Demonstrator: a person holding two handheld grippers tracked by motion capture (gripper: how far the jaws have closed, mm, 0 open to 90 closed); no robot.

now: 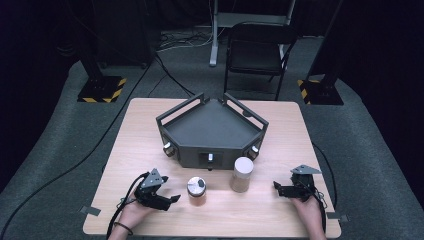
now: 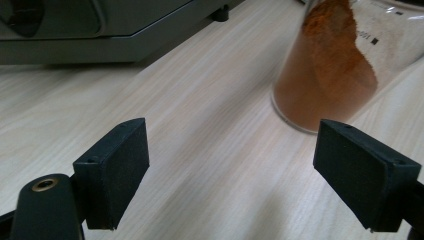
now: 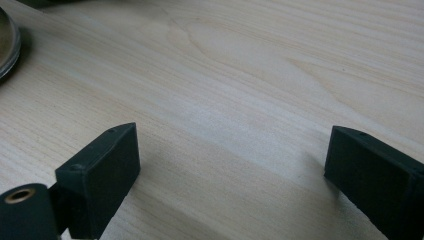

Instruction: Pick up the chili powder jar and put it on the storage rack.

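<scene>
Fingers on both the left gripper and right gripper stand wide, holding nothing. Powder jar sits lower centre, just beside the left gripper. Probably glass: rigid, slippery, breakable; grip mid-wall.

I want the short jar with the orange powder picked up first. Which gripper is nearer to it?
Left. The left gripper sits just left of the short jar, jaws open toward it; the right gripper is farther right, beyond the taller jar.
</scene>
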